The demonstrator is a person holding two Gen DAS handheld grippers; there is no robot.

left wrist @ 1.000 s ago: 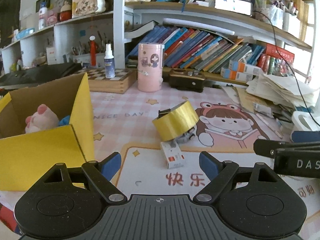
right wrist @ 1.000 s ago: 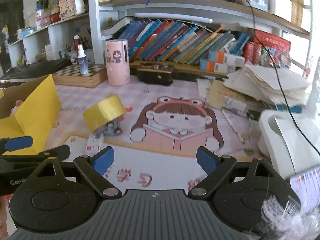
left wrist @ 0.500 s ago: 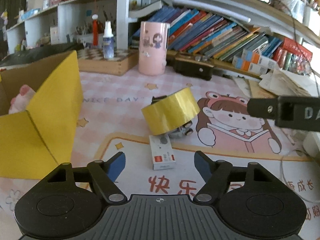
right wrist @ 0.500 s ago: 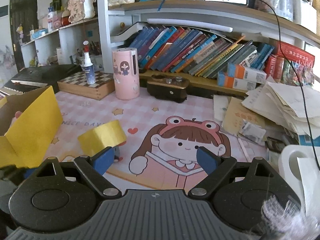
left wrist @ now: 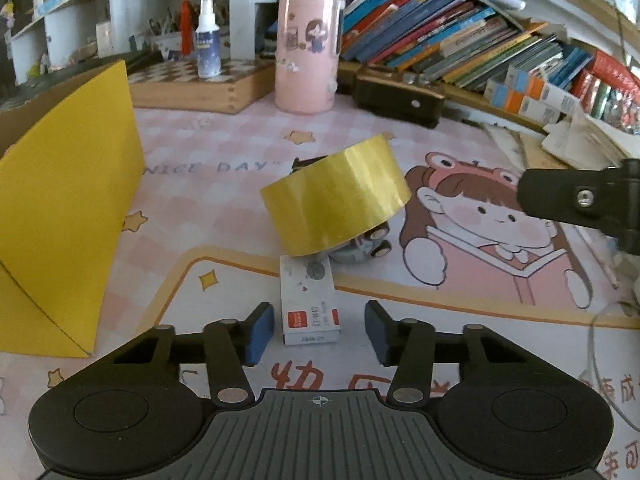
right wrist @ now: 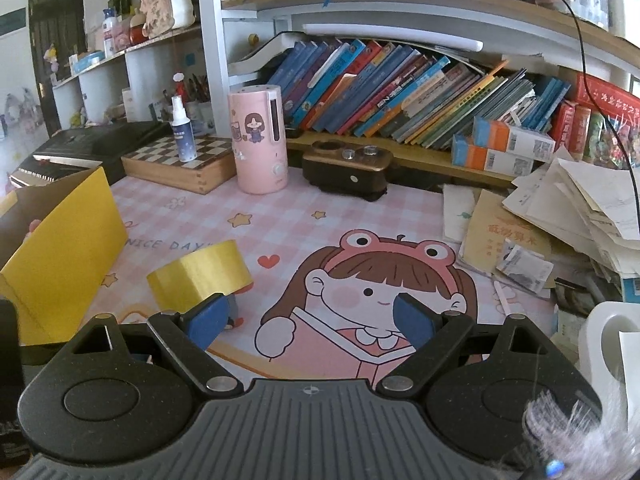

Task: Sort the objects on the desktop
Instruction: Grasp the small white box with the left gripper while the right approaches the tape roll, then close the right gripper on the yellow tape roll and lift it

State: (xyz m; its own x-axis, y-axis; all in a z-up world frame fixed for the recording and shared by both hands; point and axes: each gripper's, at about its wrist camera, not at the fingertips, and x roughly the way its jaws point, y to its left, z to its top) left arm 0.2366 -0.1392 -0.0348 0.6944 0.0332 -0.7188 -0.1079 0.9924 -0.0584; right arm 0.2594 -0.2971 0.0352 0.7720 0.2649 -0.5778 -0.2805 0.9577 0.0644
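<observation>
Left gripper (left wrist: 319, 330) is angled down at the desk mat (left wrist: 224, 200), its jaws closing around the near end of a small white staple box (left wrist: 307, 300) that lies flat on the mat; the blue pads sit either side of the box with a gap visible on both sides, so no contact yet. Just beyond the box, a roll of gold tape (left wrist: 335, 200) rests tilted on top of a small toy car (left wrist: 366, 244), whose wheels show under the roll's right edge. The far end of the box lies close under the roll; whether they touch, cannot tell. Yellow cardboard box (left wrist: 68, 200) stands open to the left of the mat, well apart from the staple box. Right gripper (right wrist: 310, 320) is held over the cartoon girl print on the mat, jaws wide apart, nothing between them; its left pad overlaps the tape roll in the right wrist view but sits nearer the camera. At the back of the desk: pink cylinder (right wrist: 259, 142), spray bottle (right wrist: 182, 130) standing on a wooden chessboard box (right wrist: 180, 168), row of books (right wrist: 400, 92) on the shelf.
</observation>
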